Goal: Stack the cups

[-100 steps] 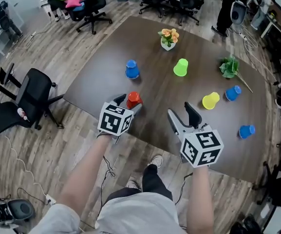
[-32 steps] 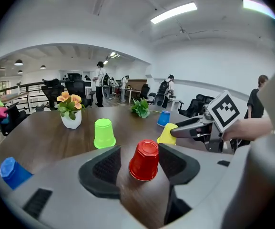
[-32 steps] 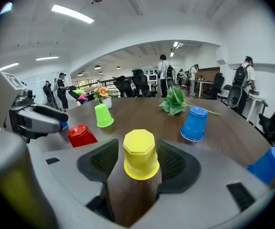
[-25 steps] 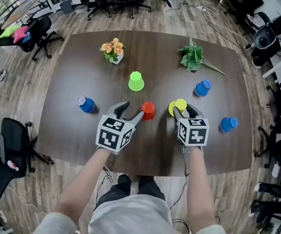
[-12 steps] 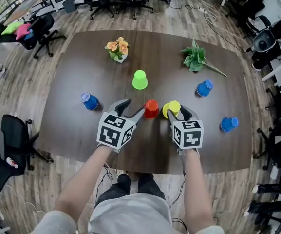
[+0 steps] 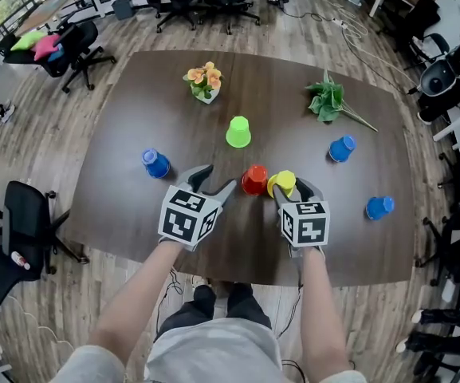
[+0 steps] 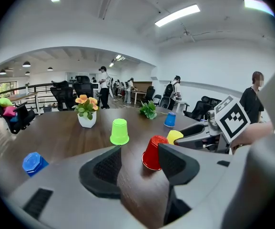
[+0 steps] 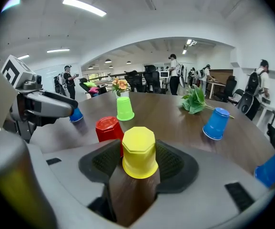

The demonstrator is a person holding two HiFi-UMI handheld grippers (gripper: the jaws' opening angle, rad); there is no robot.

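Black-and-white square patterns show on both marker cubes, the left cube (image 6: 187, 216) and the right cube (image 6: 304, 223). Now the right tongs (image 6: 291, 189): jaws set wide and clamped on the yellow cup (image 8: 139, 152), pads against both its sides, its closed base facing up in the right gripper view. That yellow cup sits just beside the red cup (image 6: 254, 179), which stands mouth-down on the dark surface (image 6: 134, 118). The left tongs (image 6: 216, 179) are released, jaws apart with only bare surface between them, and the red cup sits just past the right jaw's tip. The green cup (image 6: 238, 132) stands farther back, mouth-down. A blue cup (image 6: 156, 163) sits off to the left.
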